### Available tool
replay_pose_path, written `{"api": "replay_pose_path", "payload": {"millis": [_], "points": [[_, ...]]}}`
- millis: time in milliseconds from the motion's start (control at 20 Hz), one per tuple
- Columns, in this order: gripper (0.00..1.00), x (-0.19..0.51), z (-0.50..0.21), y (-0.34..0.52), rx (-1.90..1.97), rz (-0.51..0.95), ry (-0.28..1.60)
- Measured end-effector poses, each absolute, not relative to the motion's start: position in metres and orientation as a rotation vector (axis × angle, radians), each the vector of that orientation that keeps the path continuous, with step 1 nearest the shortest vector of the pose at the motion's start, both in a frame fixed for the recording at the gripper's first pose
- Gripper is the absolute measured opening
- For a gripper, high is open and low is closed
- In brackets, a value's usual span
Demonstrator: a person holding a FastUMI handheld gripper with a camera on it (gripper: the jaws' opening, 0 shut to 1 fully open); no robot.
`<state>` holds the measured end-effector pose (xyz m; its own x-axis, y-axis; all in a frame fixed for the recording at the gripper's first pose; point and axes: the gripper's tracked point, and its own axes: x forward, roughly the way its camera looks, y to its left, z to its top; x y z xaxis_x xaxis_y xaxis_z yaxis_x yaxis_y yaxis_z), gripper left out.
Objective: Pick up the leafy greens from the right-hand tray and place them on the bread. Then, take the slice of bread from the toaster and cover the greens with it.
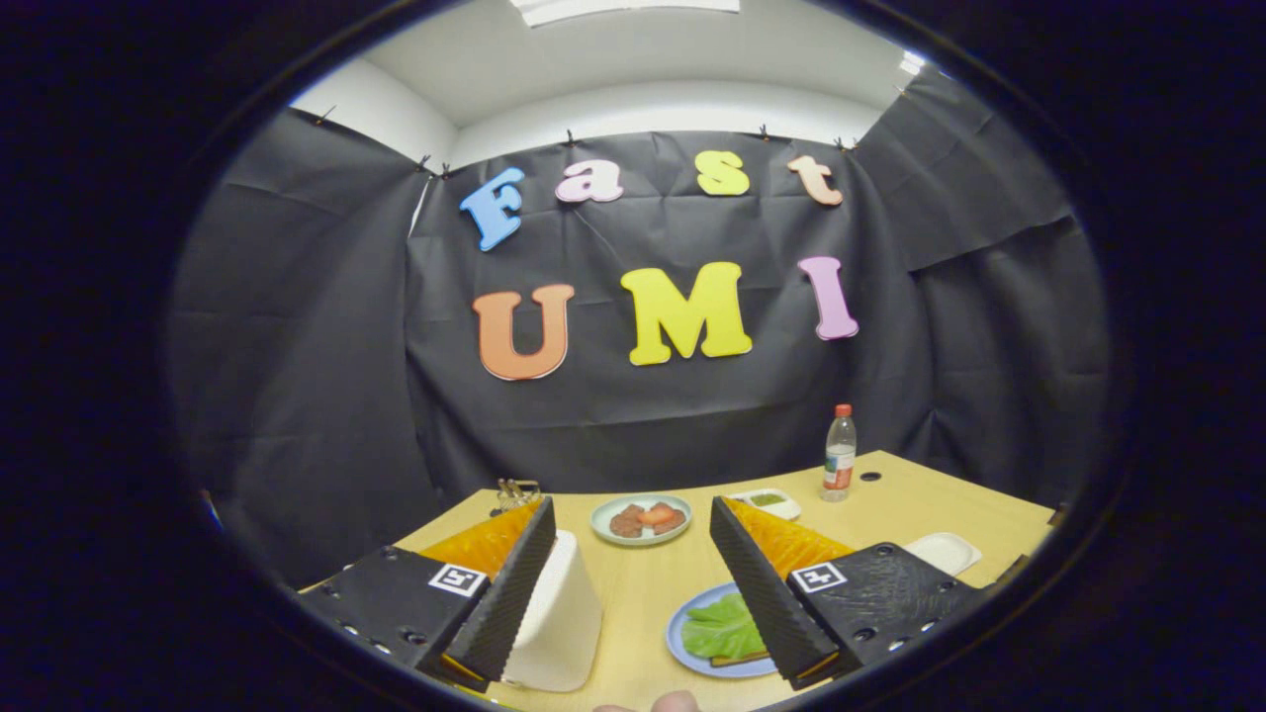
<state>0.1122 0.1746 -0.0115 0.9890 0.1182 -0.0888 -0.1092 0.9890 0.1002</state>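
Now greens [725, 627] lie on bread at lower right; my fingers [633, 583] gape wide, empty; the toaster [556, 613] slice is next.

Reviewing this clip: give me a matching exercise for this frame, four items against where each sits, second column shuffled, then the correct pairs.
Items
1. leafy greens
2. toaster
3. bottle
4. plate with reddish food

Places
A. far side of the table, beyond the right finger
B. on the bread on the blue plate, against the inner side of the right finger
C. beside the left finger, on its inner side
D. mid-table, ahead of the gap between the fingers

Pairs: 1-B, 2-C, 3-A, 4-D

The claw is open, holding nothing.
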Motion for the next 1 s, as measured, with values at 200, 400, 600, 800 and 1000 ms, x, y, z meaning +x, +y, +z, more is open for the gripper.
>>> {"api": "replay_pose_path", "payload": {"millis": [200, 400, 600, 800, 1000], "points": [[0.96, 0.124, -0.018, 0.223, 0.049, 0.155, 0.105], [0.96, 0.138, -0.042, 0.256, 0.006, 0.165, 0.145], [0.96, 0.153, -0.065, 0.273, 0.024, 0.154, 0.216], [0.96, 0.164, -0.083, 0.283, 0.010, 0.147, 0.276], [0.87, 0.171, -0.107, 0.288, -0.017, 0.122, 0.360]]}}
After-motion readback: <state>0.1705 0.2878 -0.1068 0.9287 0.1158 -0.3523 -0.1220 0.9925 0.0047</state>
